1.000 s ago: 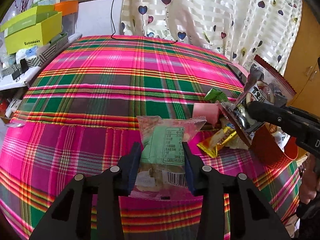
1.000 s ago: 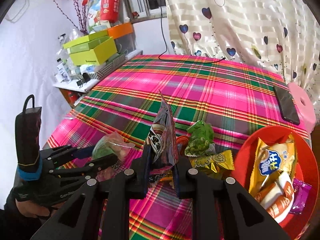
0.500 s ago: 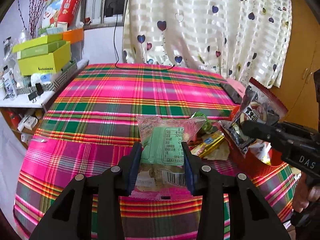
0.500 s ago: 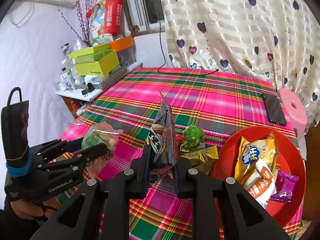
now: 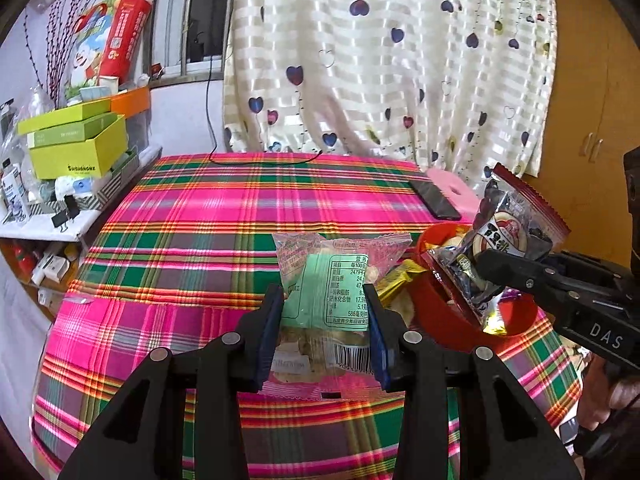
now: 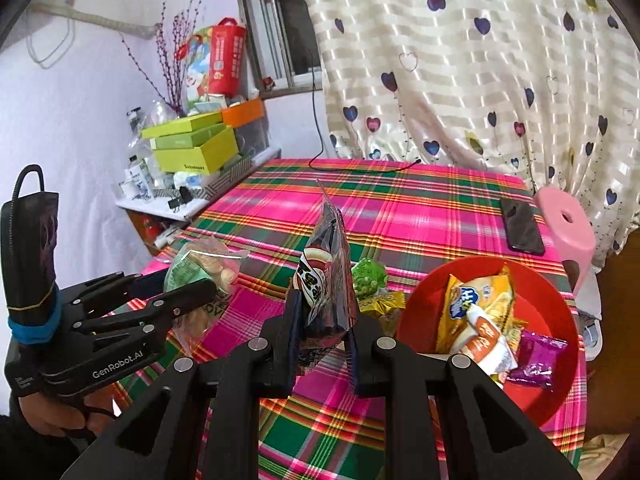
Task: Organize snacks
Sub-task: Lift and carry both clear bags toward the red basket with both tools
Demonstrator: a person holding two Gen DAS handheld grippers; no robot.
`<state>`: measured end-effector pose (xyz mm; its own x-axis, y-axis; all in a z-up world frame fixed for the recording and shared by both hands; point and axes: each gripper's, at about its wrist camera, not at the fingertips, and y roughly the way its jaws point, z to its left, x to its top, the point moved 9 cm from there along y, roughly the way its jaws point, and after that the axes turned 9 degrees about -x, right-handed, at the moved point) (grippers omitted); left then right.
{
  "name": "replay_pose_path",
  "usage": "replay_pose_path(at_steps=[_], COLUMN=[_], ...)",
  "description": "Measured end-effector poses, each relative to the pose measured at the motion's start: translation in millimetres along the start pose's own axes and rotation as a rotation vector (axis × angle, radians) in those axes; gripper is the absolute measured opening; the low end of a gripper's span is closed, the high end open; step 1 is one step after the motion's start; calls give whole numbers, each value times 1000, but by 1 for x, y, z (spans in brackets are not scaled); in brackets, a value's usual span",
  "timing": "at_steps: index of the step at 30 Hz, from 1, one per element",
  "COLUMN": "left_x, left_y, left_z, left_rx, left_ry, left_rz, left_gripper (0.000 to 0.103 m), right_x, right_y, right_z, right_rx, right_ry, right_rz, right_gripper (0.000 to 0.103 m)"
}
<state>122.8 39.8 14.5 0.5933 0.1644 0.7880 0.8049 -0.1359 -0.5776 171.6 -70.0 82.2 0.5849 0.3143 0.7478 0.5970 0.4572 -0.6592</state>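
Note:
My left gripper is shut on a clear snack packet with a green label, held up above the plaid tablecloth. From the right wrist view the same packet shows at the left in the left gripper. My right gripper is shut on a dark snack bag with a red edge, held upright; the left wrist view shows that bag over the red bowl. The red bowl holds several packets. A green packet and a yellow one lie beside it.
A black phone lies near the table's far right edge, by a pink stool. A shelf with green boxes stands left of the table. A curtain hangs behind. A hand holds the left gripper's handle.
Both grippers have risen with their packets still gripped; the table and bowl now sit lower and farther in both views. The right gripper's bag has shifted toward the red bowl.

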Motion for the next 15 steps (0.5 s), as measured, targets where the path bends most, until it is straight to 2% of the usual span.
replay_pose_path(at_steps=[15], left_x=[4], left_y=[-4], left_z=[-30], left_rx=[-58], left_ry=[18], left_rz=[-13], left_gripper=[40], right_x=[-3], right_y=[-30], right_z=[-27], right_rx=[-44], right_ry=[38], right_rz=[-42], right_gripper=[17])
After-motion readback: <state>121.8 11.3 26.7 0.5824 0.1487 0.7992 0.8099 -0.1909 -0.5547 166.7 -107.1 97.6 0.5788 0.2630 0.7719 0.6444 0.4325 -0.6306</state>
